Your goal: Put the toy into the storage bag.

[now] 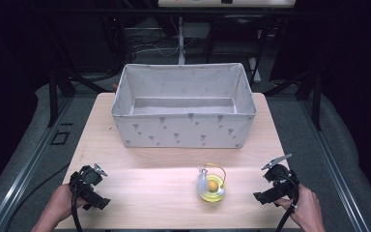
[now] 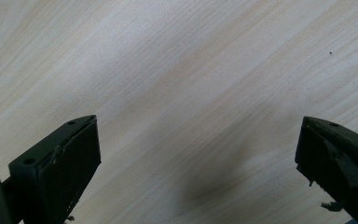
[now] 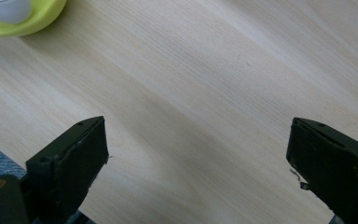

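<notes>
Small yellow-green dish [image 1: 212,194], orange ball inside, clear domed piece, thin handle

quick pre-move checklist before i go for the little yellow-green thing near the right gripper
1. Right gripper open, nothing between its jaws: ok.
2. Left gripper open and empty over bare wood: ok.
3. Yellow-green object free on the table, touched by neither gripper: ok.
4. Path from right gripper to the object unobstructed: ok.
5. Fabric bin upright, open-topped, behind the object: ok.
6. What the object is made of and where best to grip it: cannot tell.
</notes>
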A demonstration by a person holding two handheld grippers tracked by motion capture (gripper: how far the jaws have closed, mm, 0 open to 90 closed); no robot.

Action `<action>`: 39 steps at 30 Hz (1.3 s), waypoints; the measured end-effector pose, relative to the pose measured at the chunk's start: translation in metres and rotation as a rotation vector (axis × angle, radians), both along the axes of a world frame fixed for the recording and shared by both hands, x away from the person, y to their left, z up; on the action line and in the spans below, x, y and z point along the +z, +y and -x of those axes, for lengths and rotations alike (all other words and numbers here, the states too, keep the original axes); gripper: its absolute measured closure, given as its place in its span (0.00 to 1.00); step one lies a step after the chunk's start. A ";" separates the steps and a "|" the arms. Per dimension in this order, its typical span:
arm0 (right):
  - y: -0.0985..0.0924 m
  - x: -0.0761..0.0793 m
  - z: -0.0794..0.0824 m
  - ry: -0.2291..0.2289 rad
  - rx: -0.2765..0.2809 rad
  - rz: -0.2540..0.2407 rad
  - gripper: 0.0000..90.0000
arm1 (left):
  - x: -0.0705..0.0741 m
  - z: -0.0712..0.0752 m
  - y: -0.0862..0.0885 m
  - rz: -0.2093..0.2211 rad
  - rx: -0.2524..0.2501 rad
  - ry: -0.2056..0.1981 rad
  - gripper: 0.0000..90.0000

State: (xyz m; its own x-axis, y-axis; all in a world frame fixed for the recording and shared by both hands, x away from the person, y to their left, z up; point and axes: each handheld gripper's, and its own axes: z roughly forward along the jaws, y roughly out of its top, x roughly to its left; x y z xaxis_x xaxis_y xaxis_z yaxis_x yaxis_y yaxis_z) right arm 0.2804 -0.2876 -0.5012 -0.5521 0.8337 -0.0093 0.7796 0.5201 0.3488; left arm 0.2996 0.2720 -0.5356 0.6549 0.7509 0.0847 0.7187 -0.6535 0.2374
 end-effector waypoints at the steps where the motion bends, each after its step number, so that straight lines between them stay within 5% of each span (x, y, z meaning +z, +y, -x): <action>1: 0.000 0.000 0.000 0.002 0.000 -0.003 0.07 | 0.000 0.000 0.000 0.000 0.000 -0.002 0.00; 17: 0.015 0.006 0.002 -0.014 0.075 0.007 0.09 | 0.001 0.002 0.000 -0.003 -0.002 -0.006 0.00; 26: 0.033 0.012 0.004 -0.016 0.132 -0.041 0.09 | 0.000 0.002 0.000 -0.002 0.001 0.000 0.00; 39: 0.063 0.017 0.001 -0.024 0.221 -0.050 0.11 | 0.000 0.002 -0.001 -0.007 0.000 0.002 0.00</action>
